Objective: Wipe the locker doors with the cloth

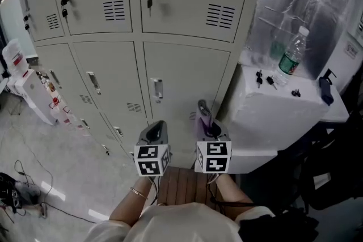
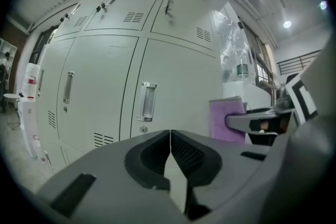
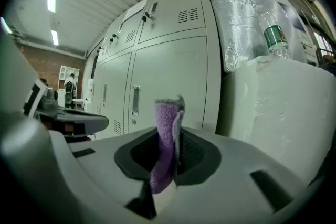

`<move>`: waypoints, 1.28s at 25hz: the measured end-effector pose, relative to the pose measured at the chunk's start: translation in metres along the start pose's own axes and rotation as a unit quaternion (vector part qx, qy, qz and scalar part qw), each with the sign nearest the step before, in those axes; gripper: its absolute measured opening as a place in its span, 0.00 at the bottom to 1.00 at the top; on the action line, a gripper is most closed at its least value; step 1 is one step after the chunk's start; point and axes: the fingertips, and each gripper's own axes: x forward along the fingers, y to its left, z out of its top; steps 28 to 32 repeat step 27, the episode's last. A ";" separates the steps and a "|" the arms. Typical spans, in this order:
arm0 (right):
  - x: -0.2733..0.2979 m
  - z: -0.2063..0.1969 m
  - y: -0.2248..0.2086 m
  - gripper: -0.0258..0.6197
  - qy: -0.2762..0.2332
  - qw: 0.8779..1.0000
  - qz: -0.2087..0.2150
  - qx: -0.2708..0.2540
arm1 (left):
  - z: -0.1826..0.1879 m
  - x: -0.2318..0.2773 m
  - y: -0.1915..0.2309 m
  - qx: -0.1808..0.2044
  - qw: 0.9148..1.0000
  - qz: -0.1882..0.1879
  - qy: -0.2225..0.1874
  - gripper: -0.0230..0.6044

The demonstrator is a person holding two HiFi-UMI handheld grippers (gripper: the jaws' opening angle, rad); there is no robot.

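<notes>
a: right gripper [image 3: 169,157]?
b: it's pinching the purple cloth [image 3: 166,134] upright between its jaws, facing the lower locker doors [image 1: 184,73] (contact unclear).
a: left gripper [image 2: 170,152]?
b: jaws are pressing together, holding nothing, just beside the right one.

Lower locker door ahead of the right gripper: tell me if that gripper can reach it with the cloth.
Probably yes. The right gripper, shut on the cloth, faces the lower locker door with nothing between them; the white box sits off to the side.
</notes>
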 end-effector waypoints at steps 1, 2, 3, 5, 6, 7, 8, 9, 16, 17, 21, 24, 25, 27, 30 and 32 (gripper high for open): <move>-0.002 0.000 -0.002 0.13 -0.001 1.000 -0.001 0.008 | 0.001 0.000 -0.003 0.002 1.000 -0.002 0.000 0.05; -0.003 0.000 -0.004 0.13 -0.001 1.000 0.000 0.016 | 0.002 0.001 -0.005 0.004 1.000 -0.004 -0.001 0.05; -0.004 -0.001 -0.005 0.13 -0.001 1.000 0.000 0.026 | 0.003 0.001 -0.007 0.006 1.000 -0.005 -0.001 0.05; -0.006 0.000 -0.008 0.12 -0.003 0.999 -0.002 0.038 | 0.004 0.001 -0.009 0.008 1.000 -0.006 -0.001 0.05; -0.007 0.000 -0.009 0.12 -0.005 0.999 -0.005 0.040 | 0.004 0.001 -0.009 0.009 1.000 -0.006 -0.001 0.05; -0.008 0.000 -0.010 0.12 -0.007 0.999 -0.008 0.040 | 0.004 0.001 -0.009 0.009 1.000 -0.006 0.000 0.05; -0.009 0.000 -0.011 0.12 -0.008 0.999 -0.010 0.040 | 0.004 0.000 -0.010 0.009 1.000 -0.006 0.000 0.05; -0.010 0.000 -0.012 0.12 -0.009 0.999 -0.013 0.041 | 0.005 0.000 -0.010 0.009 1.000 -0.006 0.000 0.05; -0.012 -0.002 -0.014 0.12 -0.012 0.998 -0.022 0.050 | 0.001 -0.002 -0.006 0.004 1.000 -0.004 0.005 0.05; -0.012 -0.001 -0.014 0.12 -0.013 0.998 -0.023 0.051 | 0.000 -0.003 -0.005 0.003 1.000 -0.004 0.006 0.05; -0.013 0.000 -0.015 0.12 -0.015 0.998 -0.027 0.052 | -0.001 -0.005 -0.002 0.001 1.000 -0.003 0.009 0.05; -0.012 0.000 -0.012 0.12 -0.014 0.998 -0.026 0.051 | -0.001 -0.006 0.002 0.001 1.000 -0.001 0.010 0.05; -0.012 0.000 -0.012 0.12 -0.014 0.998 -0.026 0.051 | -0.002 -0.006 0.002 0.001 1.000 -0.001 0.010 0.05; -0.013 -0.001 -0.010 0.12 -0.014 0.998 -0.026 0.049 | -0.003 -0.007 0.004 0.001 1.000 0.000 0.012 0.05; -0.013 -0.001 -0.010 0.12 -0.014 0.998 -0.026 0.049 | -0.003 -0.007 0.004 0.001 1.000 0.000 0.012 0.05; -0.013 -0.001 -0.010 0.12 -0.014 0.998 -0.026 0.049 | -0.003 -0.007 0.004 0.001 1.000 0.000 0.012 0.05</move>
